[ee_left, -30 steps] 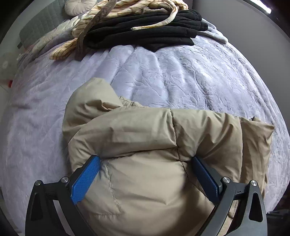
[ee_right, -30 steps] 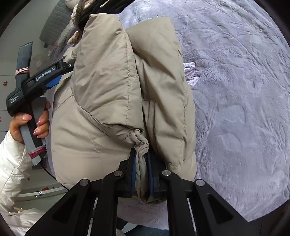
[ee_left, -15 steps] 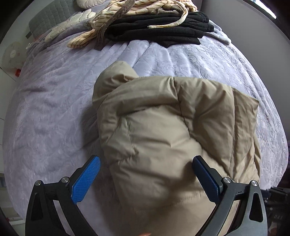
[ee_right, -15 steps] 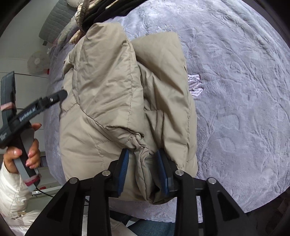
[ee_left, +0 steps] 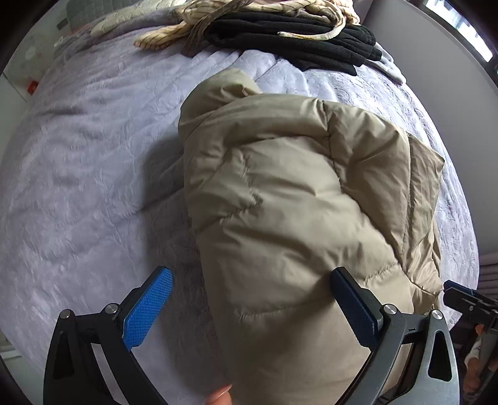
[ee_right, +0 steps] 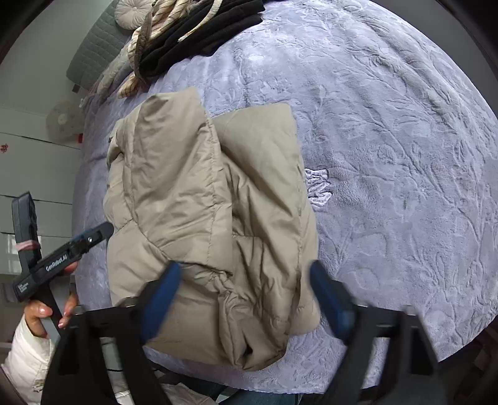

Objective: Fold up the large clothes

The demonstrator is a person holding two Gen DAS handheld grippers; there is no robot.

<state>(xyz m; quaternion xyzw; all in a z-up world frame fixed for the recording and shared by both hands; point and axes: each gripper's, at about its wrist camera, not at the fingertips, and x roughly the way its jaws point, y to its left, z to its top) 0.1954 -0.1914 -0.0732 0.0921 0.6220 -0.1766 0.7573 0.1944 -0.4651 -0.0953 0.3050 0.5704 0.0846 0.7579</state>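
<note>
A beige puffer jacket (ee_left: 295, 202) lies folded into a thick bundle on the lilac bedspread (ee_left: 87, 162). My left gripper (ee_left: 252, 296) hangs open above the bundle's near left edge, its blue pads clear of the fabric. In the right wrist view the same jacket (ee_right: 205, 218) sits below my right gripper (ee_right: 246, 280), whose jaws are opening wide and blurred; the cuffed near end of the jacket lies between them, untouched. The left gripper (ee_right: 93, 233) shows at the left in a person's hand (ee_right: 40, 311).
A pile of black and cream striped clothes (ee_left: 280, 34) lies at the far end of the bed, with a round cushion (ee_right: 133, 12) and grey headboard (ee_right: 93, 50) behind. A white fan (ee_right: 63, 120) stands by the wall. Bare bedspread (ee_right: 404, 155) spreads to the right.
My right gripper has let go of the jacket's cuffed end and spread wide, lifting back. My left gripper has drawn off the bundle toward its left edge and risen a little.
</note>
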